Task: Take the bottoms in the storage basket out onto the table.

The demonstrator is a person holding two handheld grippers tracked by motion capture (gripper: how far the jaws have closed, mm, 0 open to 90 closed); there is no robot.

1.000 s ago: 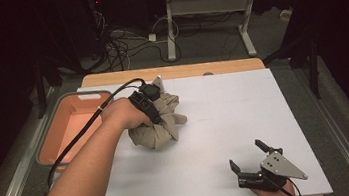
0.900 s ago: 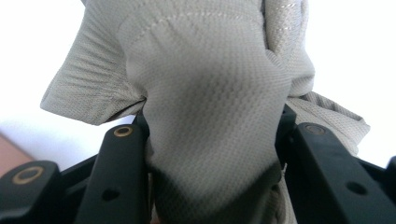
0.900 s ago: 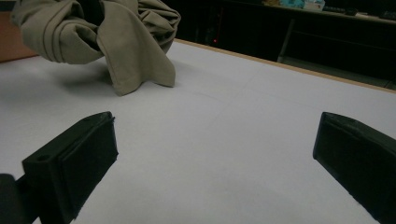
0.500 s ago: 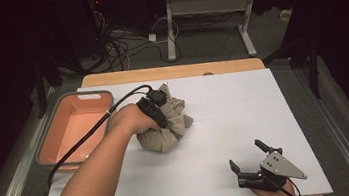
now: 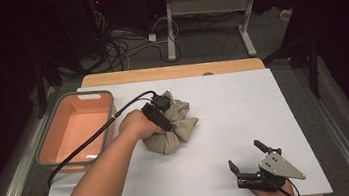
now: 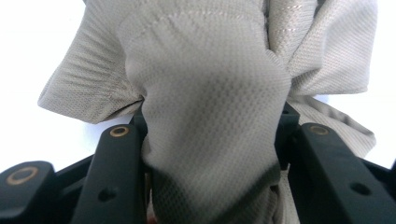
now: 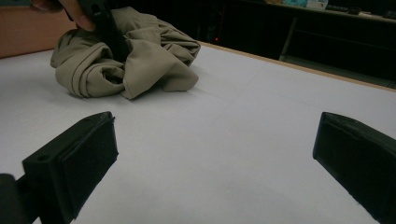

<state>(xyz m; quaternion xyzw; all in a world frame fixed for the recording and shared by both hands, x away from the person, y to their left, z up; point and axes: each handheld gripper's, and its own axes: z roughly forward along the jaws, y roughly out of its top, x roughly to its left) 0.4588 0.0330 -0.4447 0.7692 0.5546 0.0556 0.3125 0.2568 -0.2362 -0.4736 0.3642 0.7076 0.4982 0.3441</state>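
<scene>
A crumpled beige cloth lies bunched on the white table sheet, left of the middle. My left gripper comes down onto it from the left, shut on a thick fold of it. In the left gripper view that cloth bulges up between the two black jaws, which squeeze it from both sides. My right gripper rests low at the front right of the table, open and holding nothing. Its own view looks across the bare sheet to the cloth, its jaws wide apart.
A salmon tub with a grey rim stands at the table's left edge, next to the left forearm. A wooden strip runs along the back. Beyond it are cables and desk legs on a dark floor.
My left hand has come down and a little to the right with the cloth, so the bundle now sits flatter on the sheet. The right gripper has kept still.
</scene>
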